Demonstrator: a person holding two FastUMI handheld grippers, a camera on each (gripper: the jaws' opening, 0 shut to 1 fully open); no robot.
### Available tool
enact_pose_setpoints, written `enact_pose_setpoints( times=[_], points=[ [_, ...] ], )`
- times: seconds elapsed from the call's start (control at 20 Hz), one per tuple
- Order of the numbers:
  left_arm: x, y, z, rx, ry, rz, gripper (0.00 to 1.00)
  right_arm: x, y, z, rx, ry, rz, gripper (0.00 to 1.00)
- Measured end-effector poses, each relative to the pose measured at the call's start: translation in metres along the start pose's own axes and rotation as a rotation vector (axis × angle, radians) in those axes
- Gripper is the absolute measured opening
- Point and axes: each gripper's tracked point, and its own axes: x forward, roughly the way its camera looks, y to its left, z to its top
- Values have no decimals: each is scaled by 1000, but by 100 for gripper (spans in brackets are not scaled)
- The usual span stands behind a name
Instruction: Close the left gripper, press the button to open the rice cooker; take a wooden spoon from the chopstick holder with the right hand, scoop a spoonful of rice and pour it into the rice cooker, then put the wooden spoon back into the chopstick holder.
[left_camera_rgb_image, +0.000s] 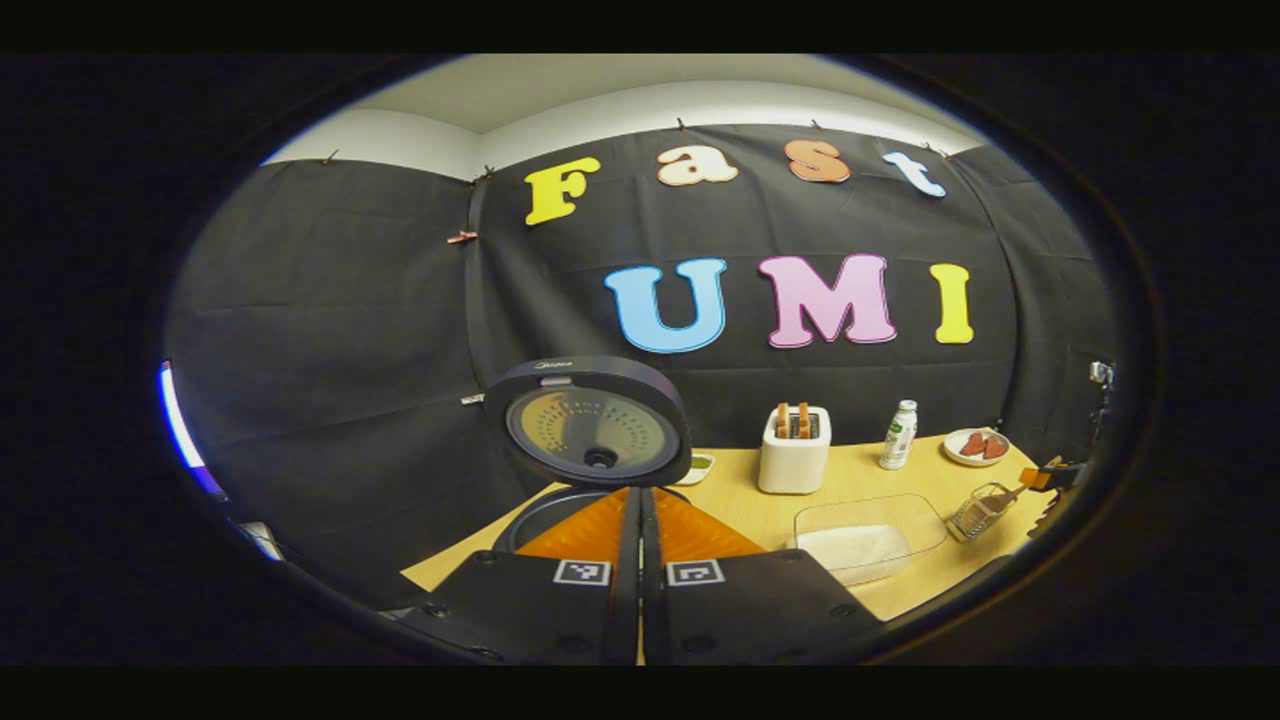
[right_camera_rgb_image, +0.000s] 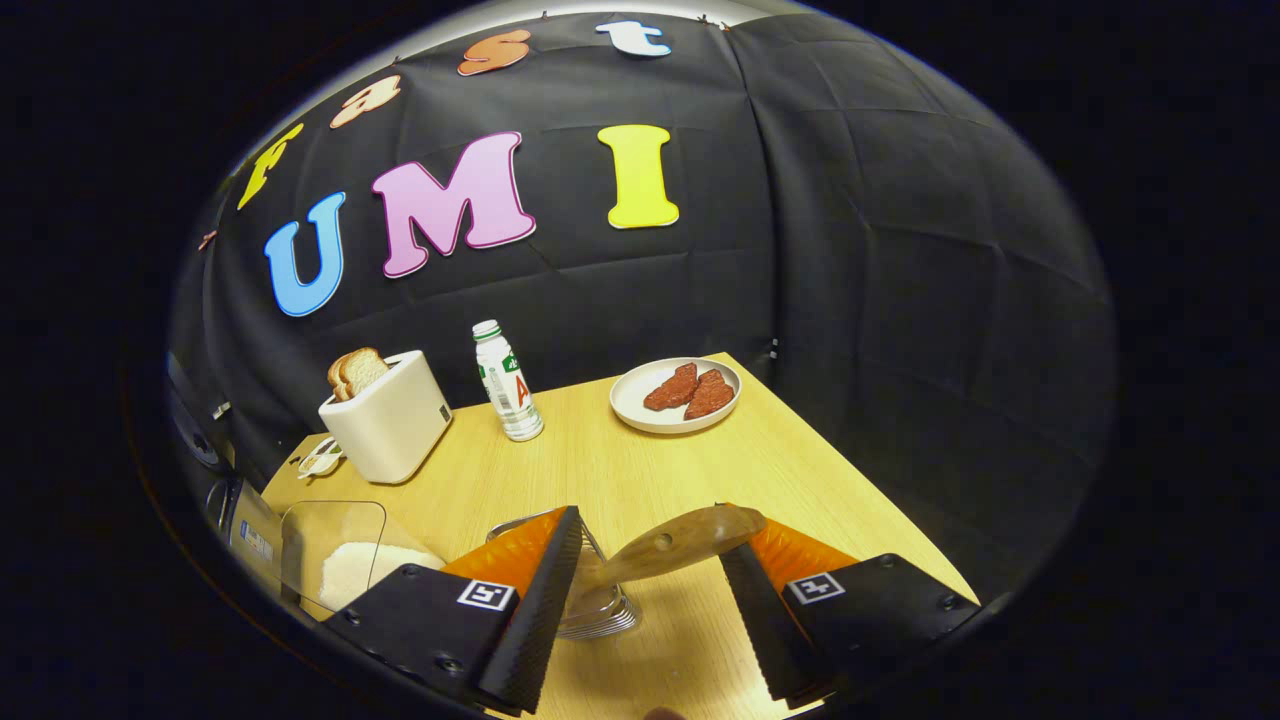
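Note:
The rice cooker (left_camera_rgb_image: 545, 515) stands open, its round lid (left_camera_rgb_image: 590, 430) raised upright just beyond my left gripper (left_camera_rgb_image: 640, 495), whose fingers are pressed together with nothing between them. In the right gripper view, the wooden spoon (right_camera_rgb_image: 690, 537) sticks up out of the wire chopstick holder (right_camera_rgb_image: 592, 605). My right gripper (right_camera_rgb_image: 652, 545) is open around the spoon's top, with gaps on both sides. The clear container of white rice (right_camera_rgb_image: 345, 565) lies to the left of it. The same rice container (left_camera_rgb_image: 865, 535) and chopstick holder (left_camera_rgb_image: 980, 510) appear at the right of the left gripper view, with the right gripper (left_camera_rgb_image: 1045, 478) beside the holder.
A white toaster (right_camera_rgb_image: 385, 415) with bread slices, a small bottle (right_camera_rgb_image: 507, 385) and a plate of red meat (right_camera_rgb_image: 677, 395) stand along the back of the wooden table (right_camera_rgb_image: 640, 470). A small dish (left_camera_rgb_image: 697, 466) sits behind the cooker. The table's right edge runs close to the plate.

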Motion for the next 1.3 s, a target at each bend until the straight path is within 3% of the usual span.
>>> enact_pose_setpoints(
  times=[0.1, 0.15, 0.3, 0.45, 0.55, 0.7, 0.85, 1.15, 1.3],
  points=[
    [-2, 1, -4, -1, 9, 2, 8, 2, 0, 1, 0, 3, -3, 76],
    [-3, 1, -5, -2, 10, 4, 8, 3, 0, 2, 3, 5, -3, 58],
    [-4, 5, -6, -1, 12, 11, 8, -8, 10, -4, 4, 40, 32, 54],
    [-5, 9, -10, 0, 17, 18, 5, -3, 26, 1, 1, 31, 70, 28],
    [-5, 11, -11, -6, 19, 19, 8, -6, 42, 4, -38, 33, 93, 22],
    [-6, 14, -14, -21, 25, 22, 8, -6, 57, 1, -82, 38, 111, 15],
    [-7, 20, -17, -22, 28, 22, 8, -10, 56, 12, -91, 11, 89, 14],
    [-9, 28, -27, -57, 38, 15, 8, -33, 72, 60, -132, -111, 69, 14],
    [-9, 31, -29, -67, 40, 7, 8, -46, 92, 87, -118, -169, 93, 14]
  ],
)
